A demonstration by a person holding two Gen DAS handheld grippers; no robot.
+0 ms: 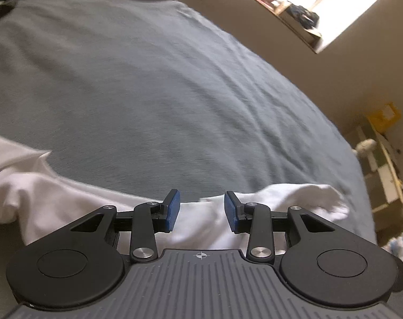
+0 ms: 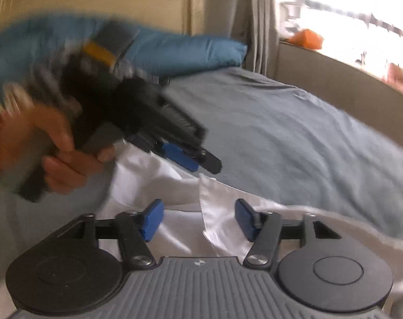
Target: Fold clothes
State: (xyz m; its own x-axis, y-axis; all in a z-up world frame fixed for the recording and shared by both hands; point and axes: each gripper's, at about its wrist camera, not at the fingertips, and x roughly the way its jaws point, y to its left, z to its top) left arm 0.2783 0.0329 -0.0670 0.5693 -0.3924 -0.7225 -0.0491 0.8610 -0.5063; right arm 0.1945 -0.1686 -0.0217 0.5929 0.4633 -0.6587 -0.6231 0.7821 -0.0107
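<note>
left wrist: left tongs (image 1: 202, 210) spread wide at bottom centre, nothing clamped, over white garment (image 1: 63, 199) lying low in frame on grey-blue bed (image 1: 148, 93).

right wrist: right tongs (image 2: 199, 220) parted, a white fold between the pads, seemingly ungripped. blurred hand (image 2: 66, 164) at left.

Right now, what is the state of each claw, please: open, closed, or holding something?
Left claw: open, holding nothing, above the crumpled white cotton garment.
Right claw: open, a fold of the white garment between its pads, not pinched.
</note>
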